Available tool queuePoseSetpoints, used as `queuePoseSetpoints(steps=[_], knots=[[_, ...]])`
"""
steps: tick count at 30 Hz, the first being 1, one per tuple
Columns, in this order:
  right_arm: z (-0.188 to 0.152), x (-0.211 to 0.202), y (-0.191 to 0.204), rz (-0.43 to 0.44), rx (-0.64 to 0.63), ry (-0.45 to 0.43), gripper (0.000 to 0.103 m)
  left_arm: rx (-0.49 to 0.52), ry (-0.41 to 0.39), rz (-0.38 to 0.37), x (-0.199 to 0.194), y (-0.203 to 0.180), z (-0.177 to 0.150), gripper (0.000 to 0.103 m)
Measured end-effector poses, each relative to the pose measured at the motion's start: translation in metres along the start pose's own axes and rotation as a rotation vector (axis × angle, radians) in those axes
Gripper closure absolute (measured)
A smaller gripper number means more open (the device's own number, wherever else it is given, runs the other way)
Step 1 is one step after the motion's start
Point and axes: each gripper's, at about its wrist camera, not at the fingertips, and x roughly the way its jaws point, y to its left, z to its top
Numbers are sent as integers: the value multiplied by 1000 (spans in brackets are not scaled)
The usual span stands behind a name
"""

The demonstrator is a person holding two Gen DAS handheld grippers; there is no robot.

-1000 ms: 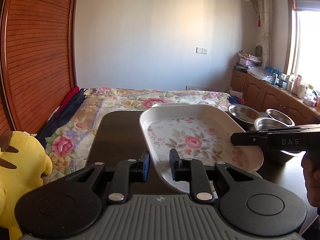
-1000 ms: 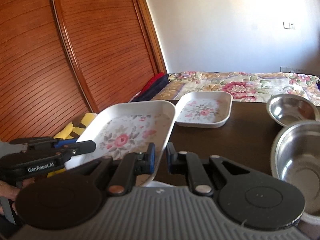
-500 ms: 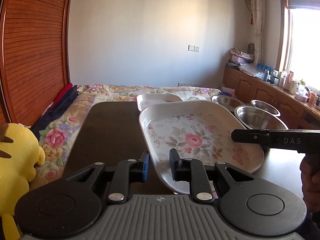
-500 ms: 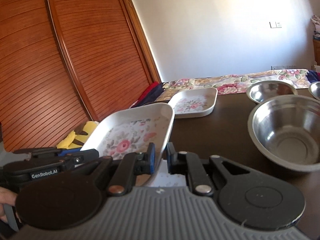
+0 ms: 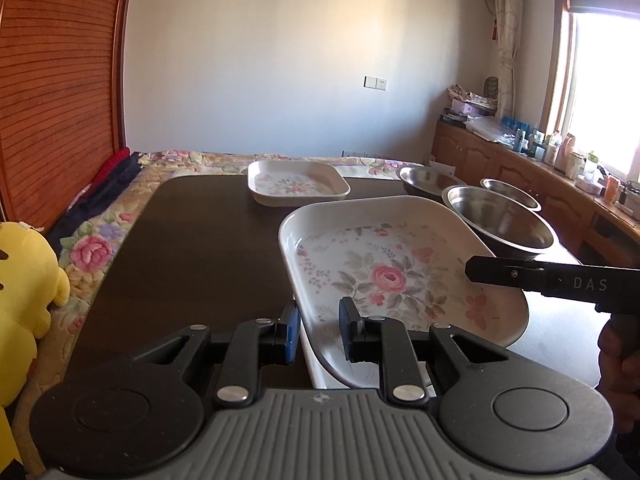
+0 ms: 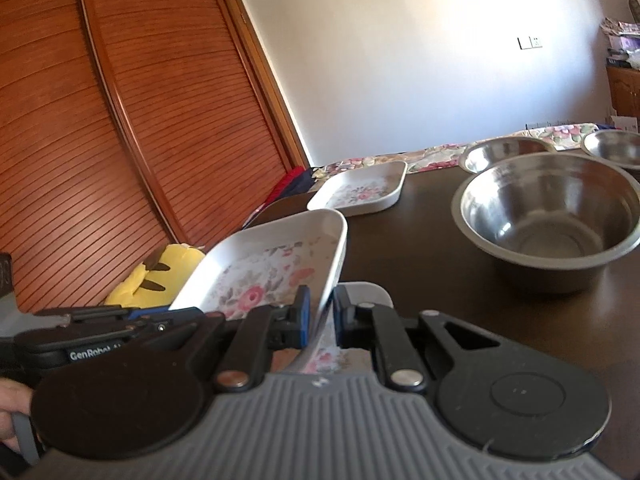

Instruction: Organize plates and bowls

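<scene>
A large white plate with a rose print point(image 5: 384, 276) point(image 6: 264, 276) is held at both sides over the near part of the dark table point(image 5: 192, 240). My left gripper point(image 5: 318, 320) is shut on its near left rim. My right gripper point(image 6: 320, 308) is shut on its right rim, and one of its fingers point(image 5: 504, 274) reaches over that rim. Directly under the held plate shows the white rim of another plate point(image 6: 362, 292). A smaller floral plate point(image 5: 296, 186) point(image 6: 360, 194) lies at the far side. Three steel bowls stand to the right, the largest point(image 5: 500, 220) point(image 6: 548, 216) nearest.
A yellow plush toy point(image 5: 24, 288) point(image 6: 160, 276) sits left of the table on a floral bedspread point(image 5: 100, 240). Slatted wooden doors point(image 6: 100, 140) rise on the left. A wooden counter with bottles point(image 5: 560, 160) runs under the window at the right.
Both grippers have carried the large plate lower and forward over the table. The small plate has come into view beyond it, and the bowls look nearer.
</scene>
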Motion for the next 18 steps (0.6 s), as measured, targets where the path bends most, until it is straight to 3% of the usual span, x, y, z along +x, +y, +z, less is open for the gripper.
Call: queuePoseSetpoints(steps=[18], knots=[[-16, -1, -1, -57, -45, 25, 89, -2, 48, -11, 16, -4, -9, 80]])
